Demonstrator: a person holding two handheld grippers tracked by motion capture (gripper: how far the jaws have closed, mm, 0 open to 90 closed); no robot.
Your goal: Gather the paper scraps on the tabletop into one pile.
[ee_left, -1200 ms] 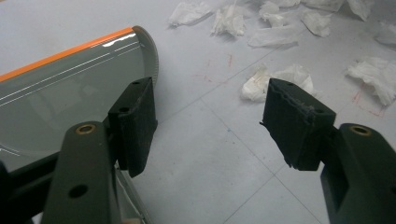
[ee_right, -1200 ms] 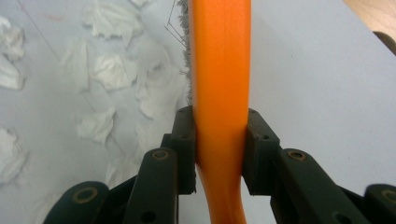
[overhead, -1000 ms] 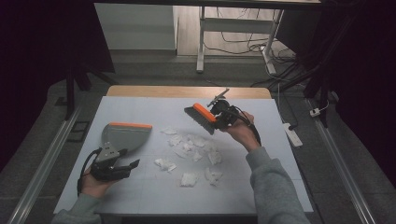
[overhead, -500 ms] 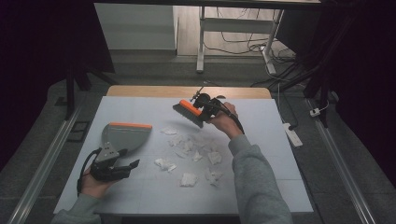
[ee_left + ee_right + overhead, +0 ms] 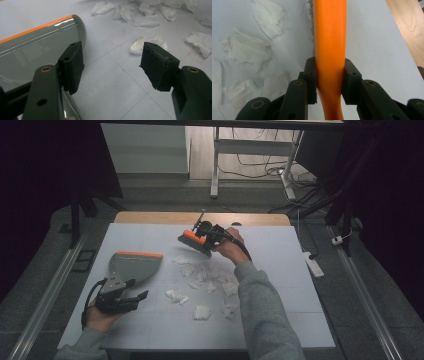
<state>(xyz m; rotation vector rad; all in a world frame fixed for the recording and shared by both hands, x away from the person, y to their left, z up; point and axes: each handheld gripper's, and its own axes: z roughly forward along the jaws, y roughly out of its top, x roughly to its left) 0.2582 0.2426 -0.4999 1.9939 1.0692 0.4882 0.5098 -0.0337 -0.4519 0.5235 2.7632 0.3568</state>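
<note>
Two tools are at work over a pale desk [image 5: 150,330] whose far edge shows a strip of bare wood. At the centre top of the high view, the right tool [image 5: 204,231] is clamped on the orange handle of a small brush [image 5: 194,240]; in the right gripper view the handle [image 5: 330,45] runs straight up the middle of the frame, pinched between both black jaws, with grey bristles showing along its upper left side. The brush sits at the far edge of a scatter of torn white paper scraps [image 5: 207,280] that spreads across the middle of the desk, and whether its bristles touch the surface cannot be told.

At the lower left of the high view, the left tool [image 5: 131,296] rests low near the desk's near edge, held in the person's left hand [image 5: 100,317], its jaws spread wide with nothing between them. In the left gripper view, one jaw lies right over the edge of a grey dustpan [image 5: 30,47] with an orange lip, and a crumpled scrap [image 5: 150,42] lies just beyond the other jaw. The dustpan [image 5: 134,265] sits left of the scraps, its orange lip on the far side.
</note>
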